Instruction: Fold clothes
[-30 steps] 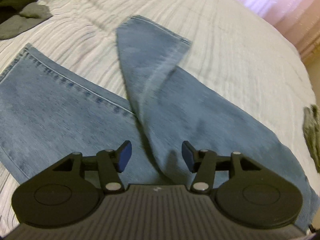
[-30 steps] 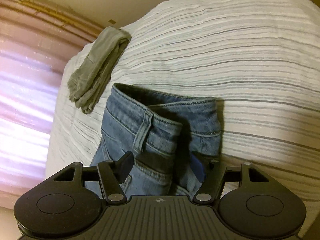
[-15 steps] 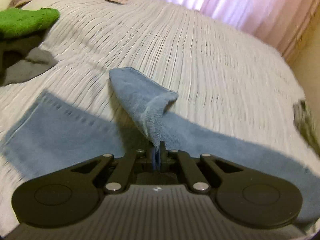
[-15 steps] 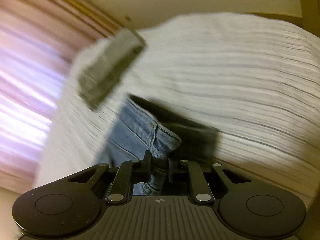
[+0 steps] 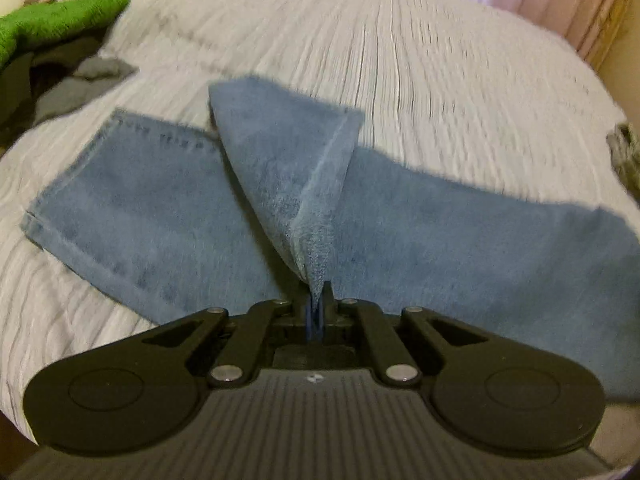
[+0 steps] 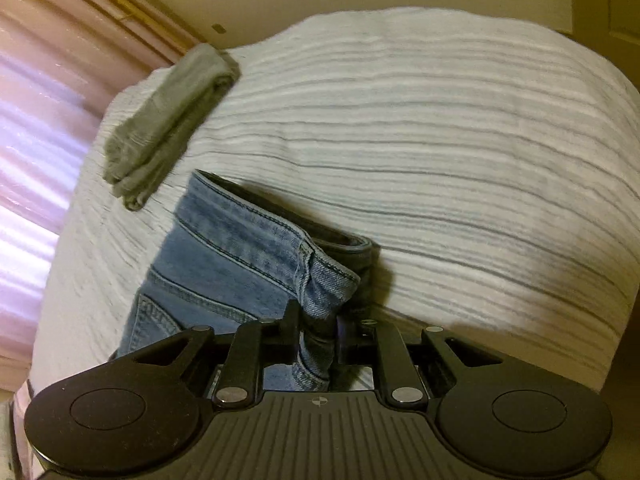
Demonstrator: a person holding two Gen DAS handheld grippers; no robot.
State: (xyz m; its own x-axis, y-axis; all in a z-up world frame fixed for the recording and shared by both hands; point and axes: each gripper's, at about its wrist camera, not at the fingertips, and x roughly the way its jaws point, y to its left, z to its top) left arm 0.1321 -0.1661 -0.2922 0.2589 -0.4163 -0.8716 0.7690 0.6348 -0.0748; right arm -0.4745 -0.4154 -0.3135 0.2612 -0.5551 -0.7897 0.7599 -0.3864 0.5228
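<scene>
On the bed (image 5: 460, 92), over a pale ribbed cover: one pair of blue jeans (image 5: 460, 232), legs spread flat. Left claw (image 5: 318, 304): pinching a raised fold of the leg fabric, jaws easing open slightly, cloth between them. Right claw (image 6: 316, 332): clamped on the jeans waistband (image 6: 320, 280), lifted. Grey folded garment (image 6: 168, 120) near the bed's edge by the pink curtain (image 6: 32, 128). Green cloth (image 5: 56, 20) and dark clothes (image 5: 52, 84) at the far left.

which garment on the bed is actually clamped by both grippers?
The blue jeans: left gripper pinches a leg, right gripper the waistband. The green garment and grey folded garment lie apart, untouched.
</scene>
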